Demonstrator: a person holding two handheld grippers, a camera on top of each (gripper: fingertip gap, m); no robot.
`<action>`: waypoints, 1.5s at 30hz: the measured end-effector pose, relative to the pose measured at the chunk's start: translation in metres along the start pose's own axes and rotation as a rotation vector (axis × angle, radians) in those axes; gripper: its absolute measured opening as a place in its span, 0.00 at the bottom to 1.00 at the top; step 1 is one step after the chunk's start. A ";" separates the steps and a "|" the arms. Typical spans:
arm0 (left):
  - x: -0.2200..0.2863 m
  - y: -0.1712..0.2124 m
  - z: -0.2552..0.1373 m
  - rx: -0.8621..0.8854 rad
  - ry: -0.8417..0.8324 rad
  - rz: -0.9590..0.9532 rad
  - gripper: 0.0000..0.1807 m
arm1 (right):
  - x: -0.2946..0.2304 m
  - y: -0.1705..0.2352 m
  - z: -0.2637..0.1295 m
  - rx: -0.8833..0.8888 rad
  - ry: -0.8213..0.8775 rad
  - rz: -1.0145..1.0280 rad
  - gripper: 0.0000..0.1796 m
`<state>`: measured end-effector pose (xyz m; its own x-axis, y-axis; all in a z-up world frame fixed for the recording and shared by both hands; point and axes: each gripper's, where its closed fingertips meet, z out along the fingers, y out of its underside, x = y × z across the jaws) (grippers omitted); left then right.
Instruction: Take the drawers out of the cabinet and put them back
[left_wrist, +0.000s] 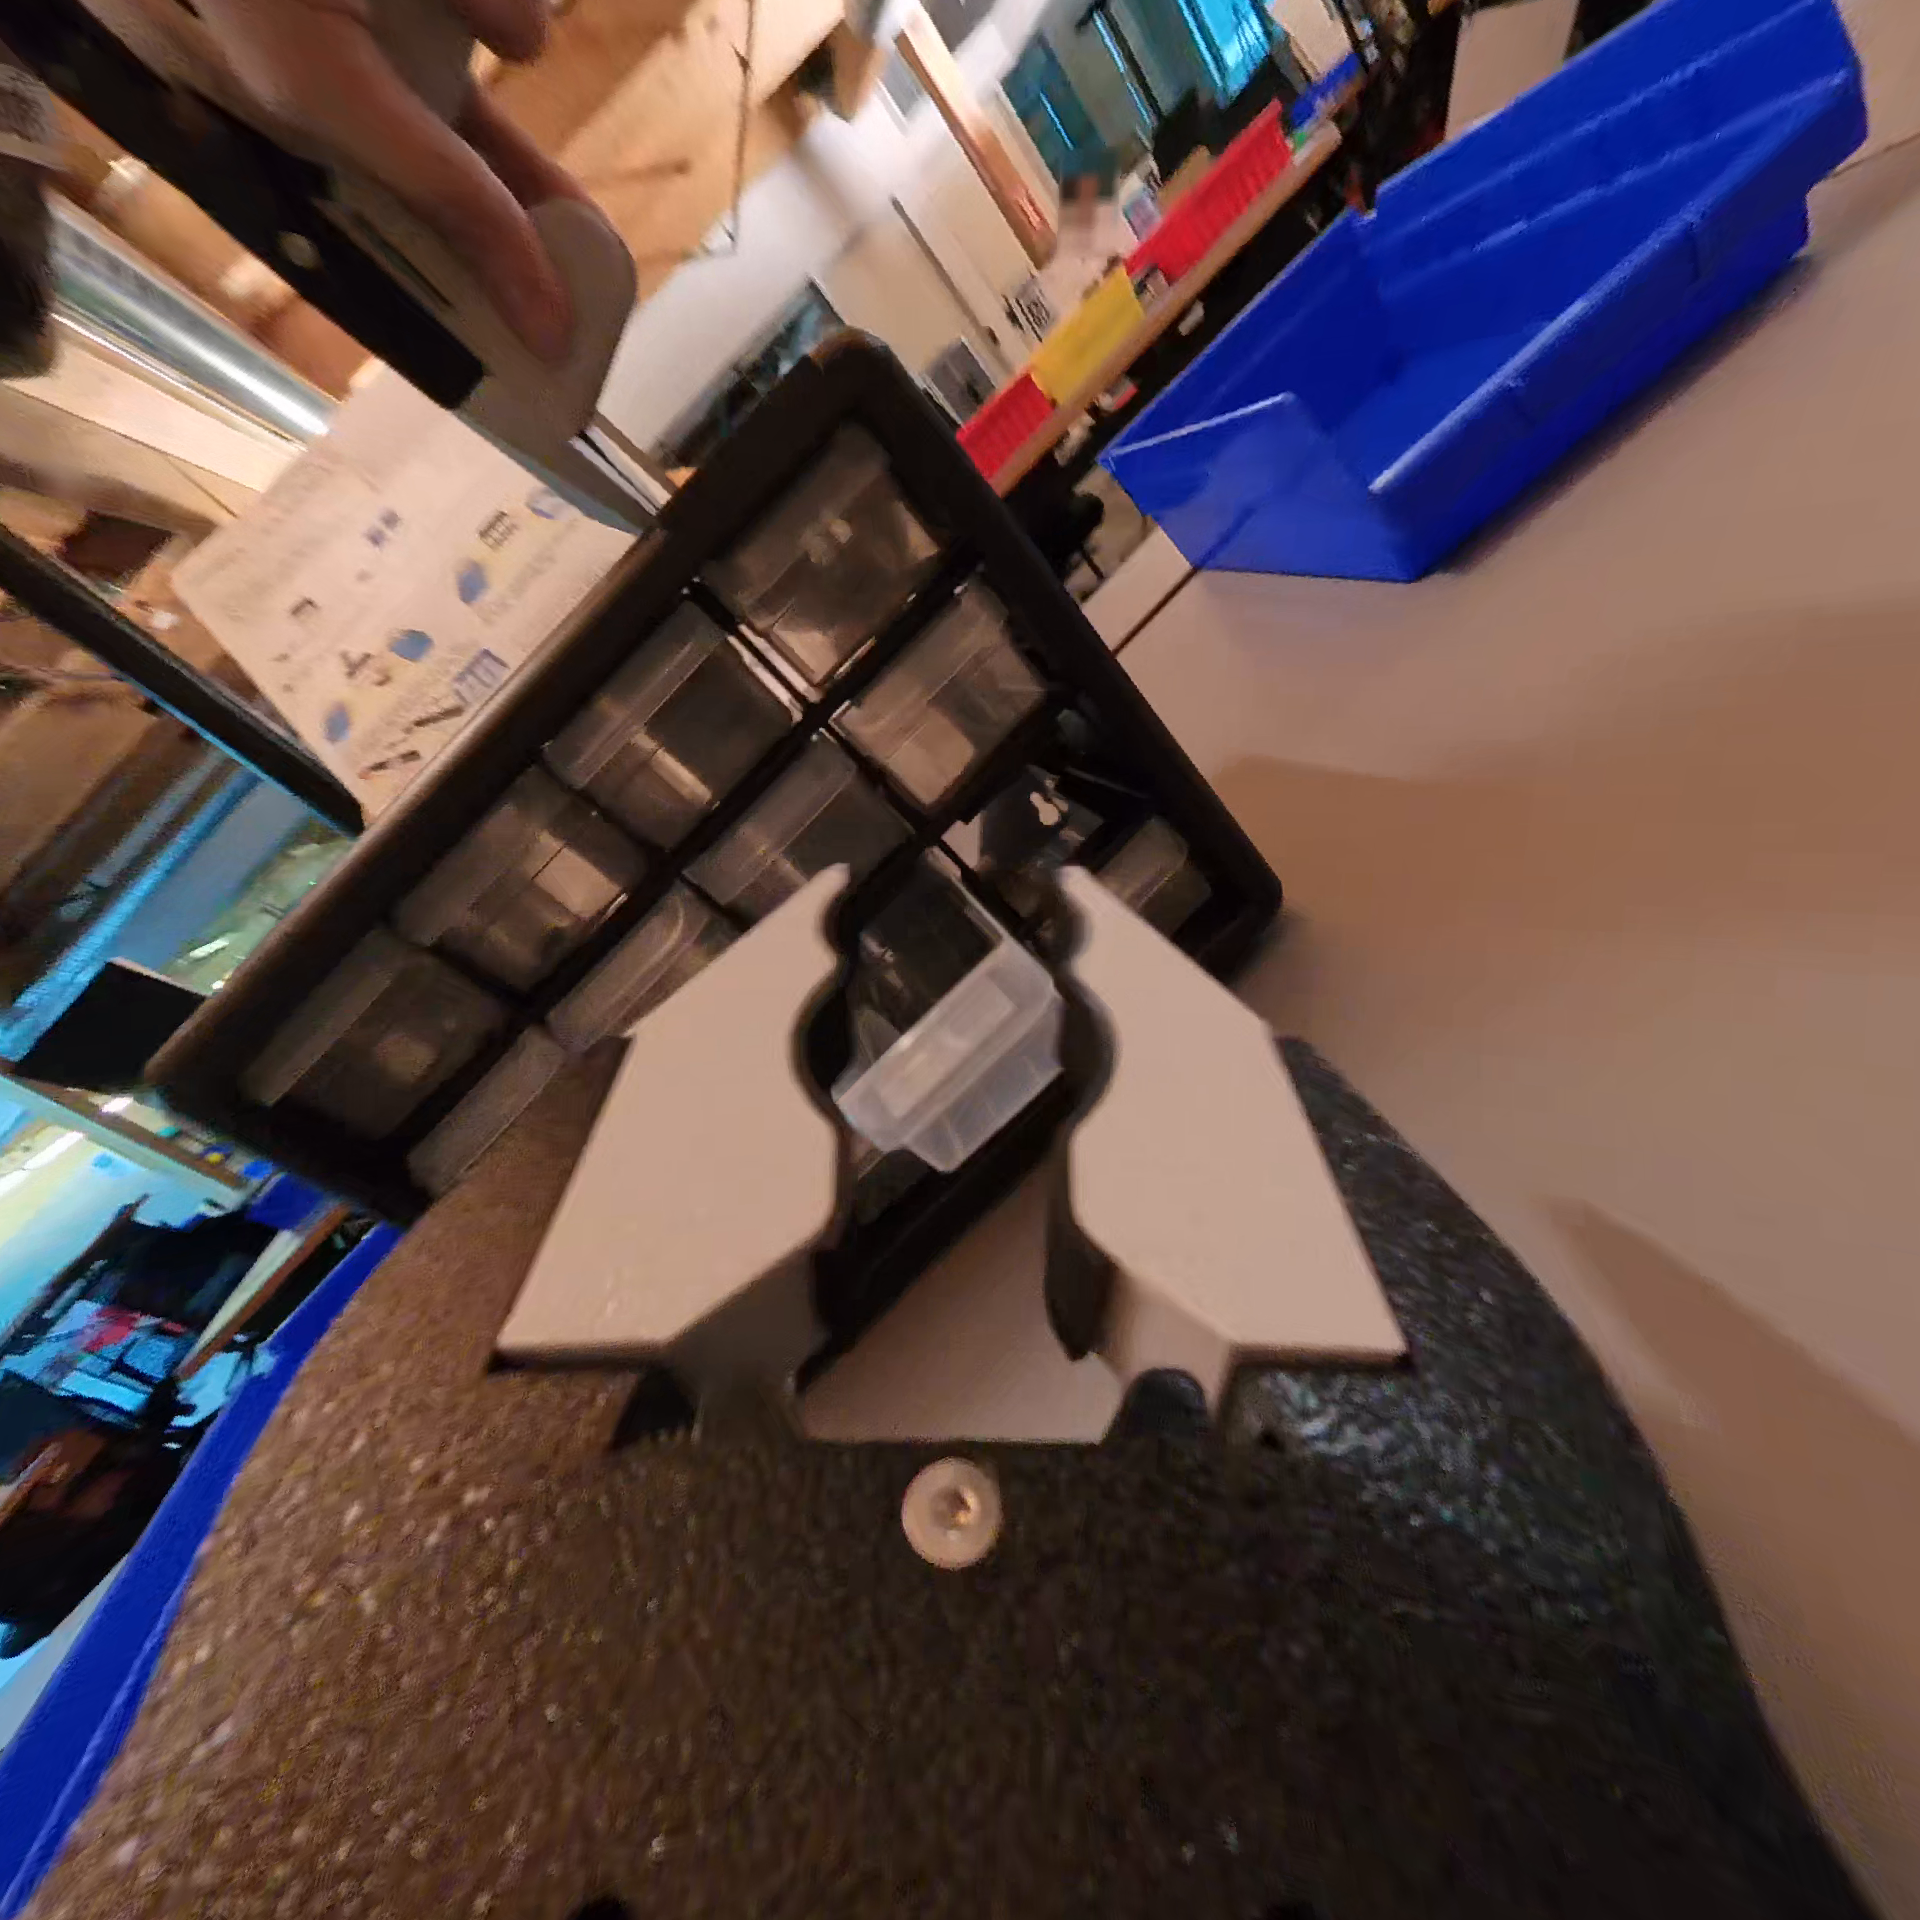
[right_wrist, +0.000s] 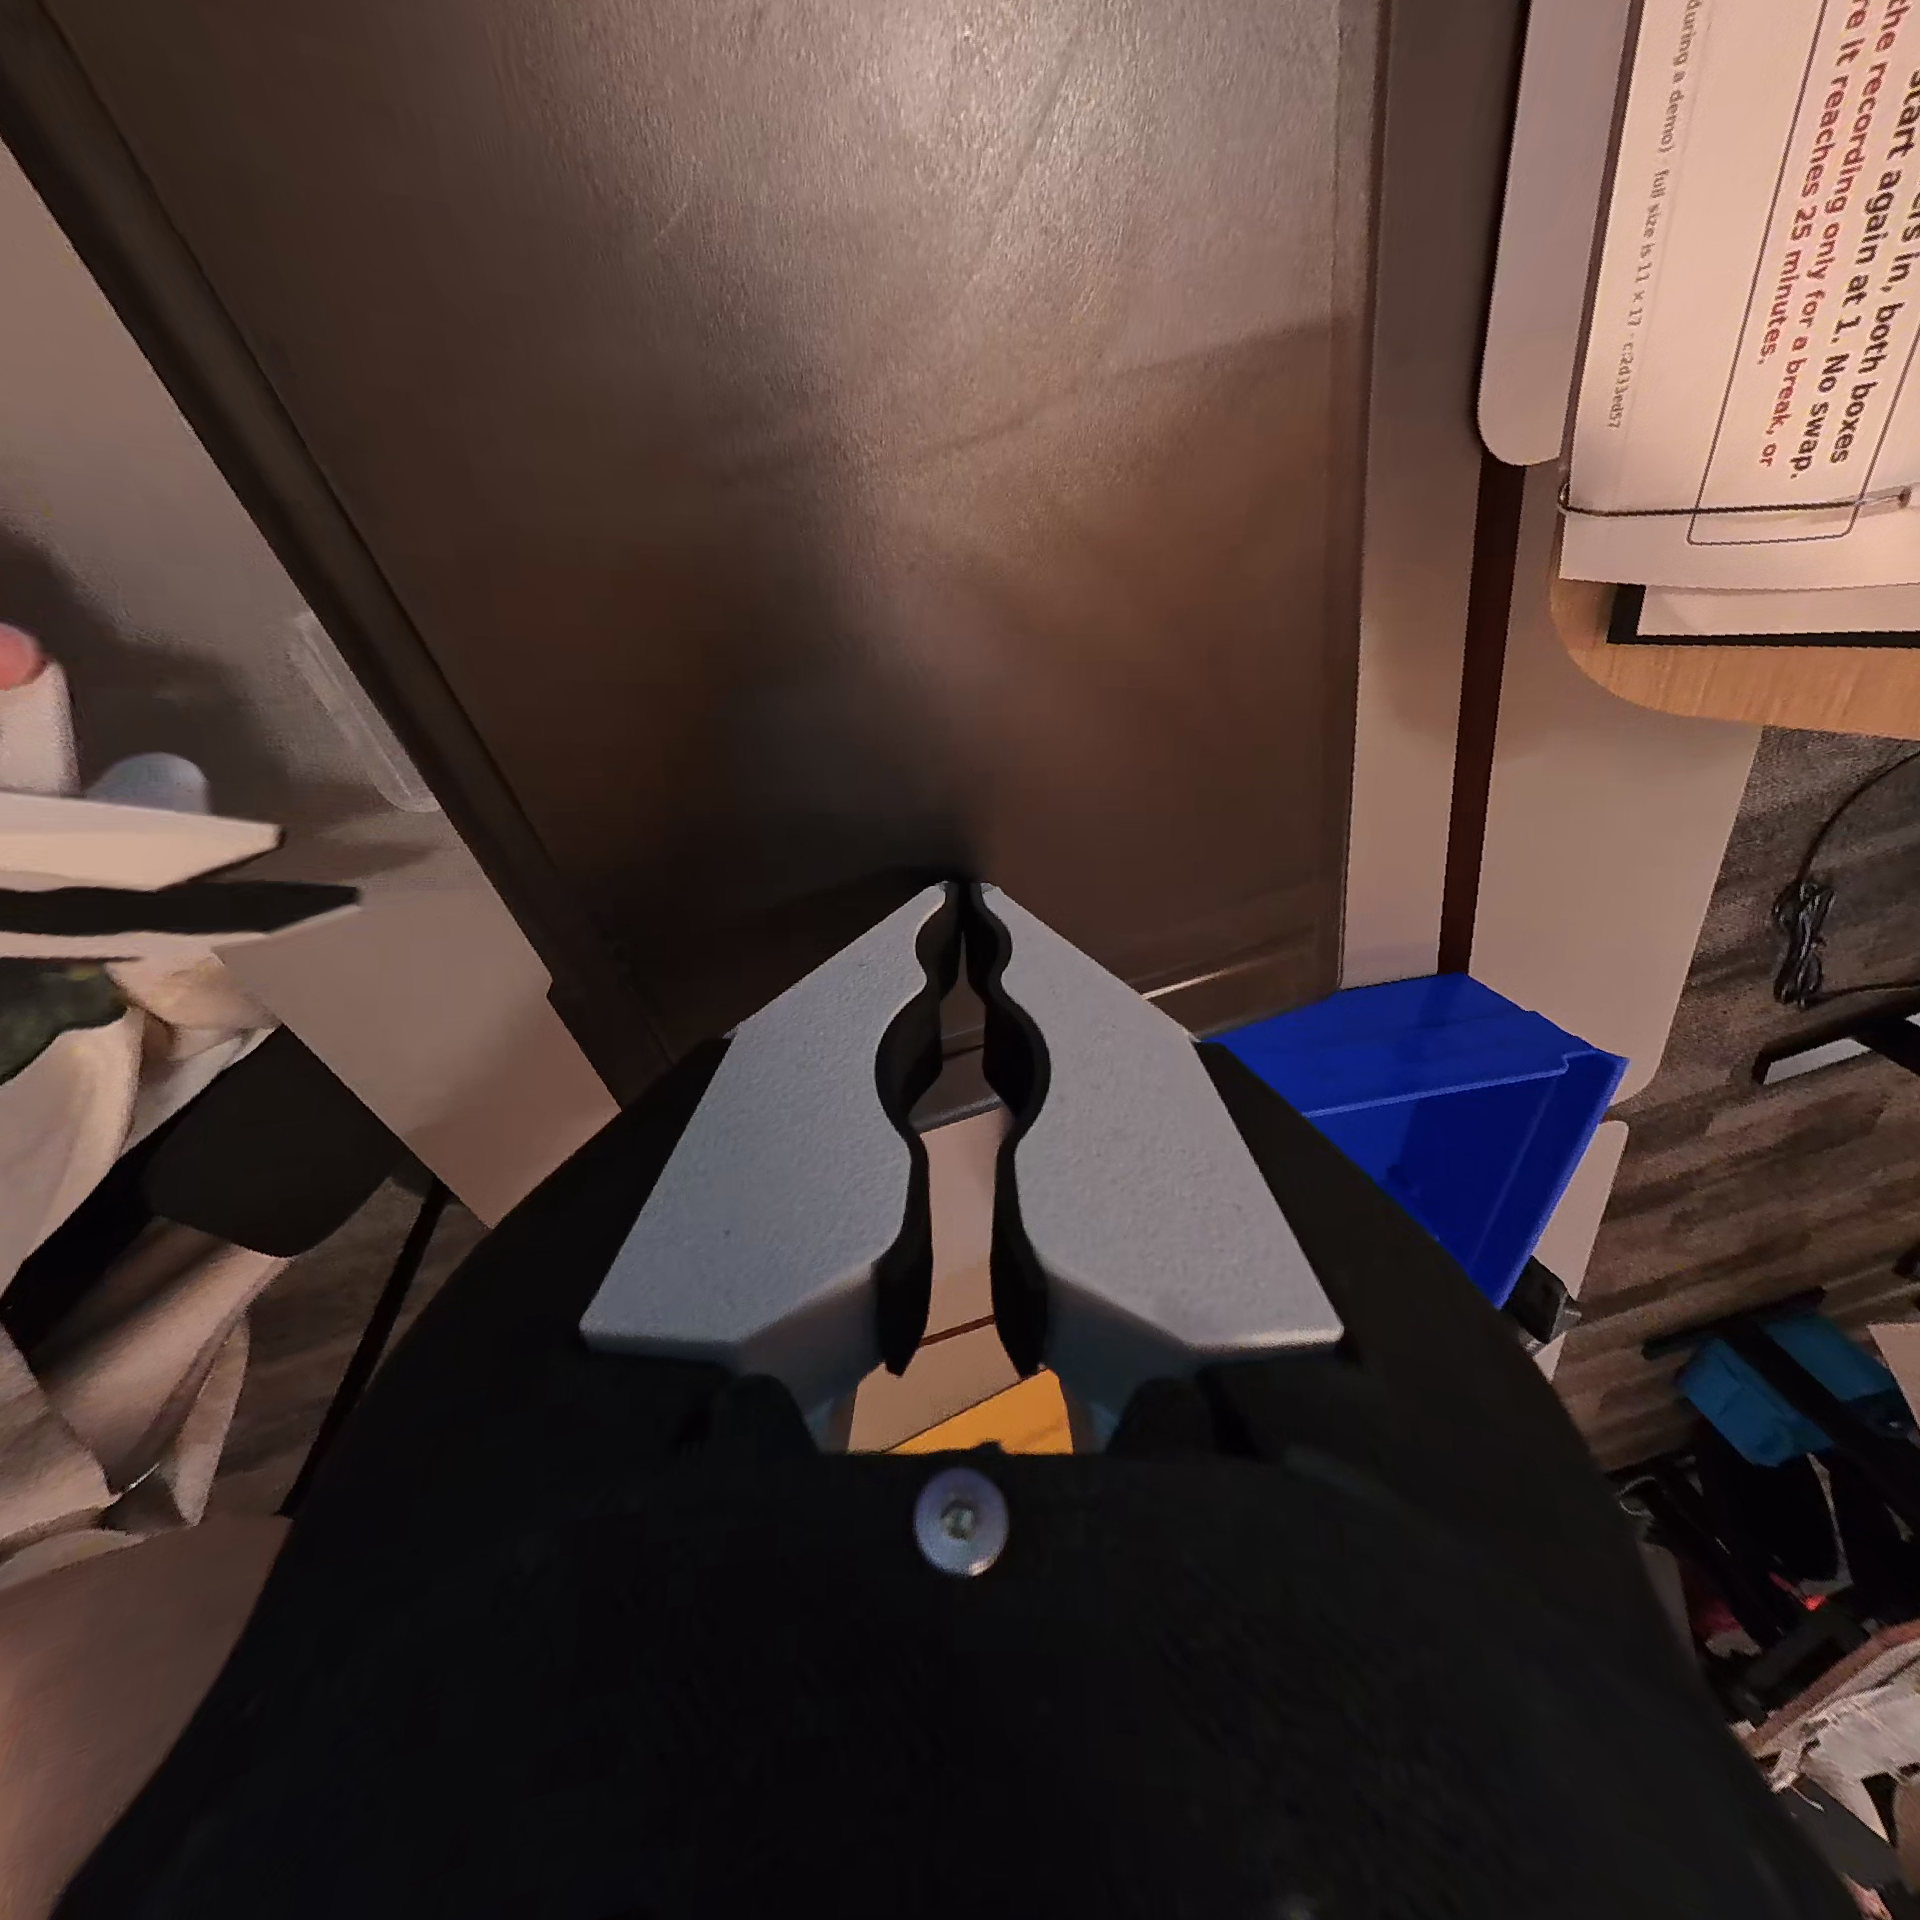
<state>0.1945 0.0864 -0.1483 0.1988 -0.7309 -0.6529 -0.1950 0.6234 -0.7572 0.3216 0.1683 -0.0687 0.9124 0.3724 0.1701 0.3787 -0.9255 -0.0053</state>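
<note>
Only the left wrist view shows the cabinet's (left_wrist: 727, 748) front: a black frame on the pale table (left_wrist: 1558, 831), tilted in the picture, holding rows of small clear drawers. One drawer (left_wrist: 951, 1075) in the bottom row sticks out from its slot, its clear handle lip between the fingers of the left gripper (left_wrist: 951, 914). Those fingers are spread; whether they touch the drawer is unclear. The slot to its right looks empty. A blue bin (left_wrist: 1558, 343) sits well apart on the table, and a printed sheet (left_wrist: 395, 603) shows above the cabinet.

The right wrist view shows no drawer fronts, only a flat dark panel (right_wrist: 831, 416), seemingly the cabinet's top. The right gripper (right_wrist: 964, 896) has its tips pressed together against or just at this panel, with nothing visible between them. Another blue bin (right_wrist: 1434, 1122) lies to the right, below a paper with writing (right_wrist: 1745, 260).
</note>
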 end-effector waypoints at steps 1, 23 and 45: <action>0.002 0.002 -0.008 0.020 -0.026 0.011 0.08 | 0.000 0.000 0.000 -0.003 0.003 -0.002 0.00; -0.010 0.062 0.047 -0.154 -0.222 0.596 0.00 | 0.000 0.000 0.000 -0.059 0.038 -0.004 0.00; -0.011 0.062 0.059 -0.138 -0.161 0.519 0.00 | 0.000 0.000 0.000 -0.073 0.048 -0.007 0.00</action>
<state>0.2370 0.1494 -0.1894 0.1847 -0.2794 -0.9422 -0.4282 0.8401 -0.3330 0.3221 0.1681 -0.0687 0.9004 0.3771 0.2170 0.3715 -0.9260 0.0678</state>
